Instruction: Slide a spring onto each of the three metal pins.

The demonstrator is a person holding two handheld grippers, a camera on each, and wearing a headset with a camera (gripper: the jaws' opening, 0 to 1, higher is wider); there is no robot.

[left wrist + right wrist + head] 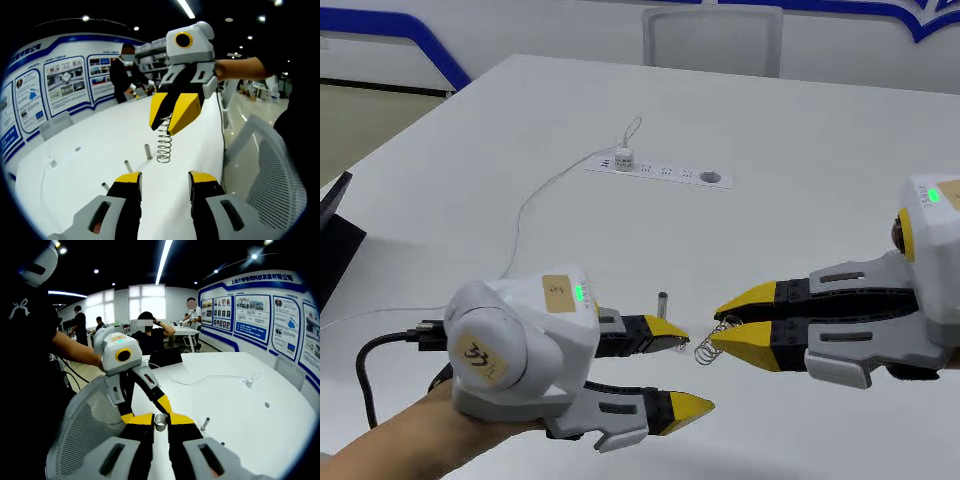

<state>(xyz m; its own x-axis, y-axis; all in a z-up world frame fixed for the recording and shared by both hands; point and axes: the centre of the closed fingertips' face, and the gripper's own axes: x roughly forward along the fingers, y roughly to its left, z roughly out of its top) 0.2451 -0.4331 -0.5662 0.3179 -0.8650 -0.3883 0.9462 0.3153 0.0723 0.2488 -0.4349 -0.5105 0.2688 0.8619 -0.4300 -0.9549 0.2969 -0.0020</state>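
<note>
though barely legible, sticker [480, 362] on left tongs [696, 370]

White table [800, 150] carries a power strip [660, 172], white cable [525, 205] and upright metal pins [148, 151].

From the headset we look forward and down across the white table [790, 160], close above the left gripper [698, 370] at lower left and the right gripper [718, 327] at right. The left gripper's camera, low over the table, faces the right gripper at upper centre, very near. The right gripper's camera looks back the opposite way, meeting the left gripper at centre left. All three views share the spring [706, 349] and the table around it.
</note>
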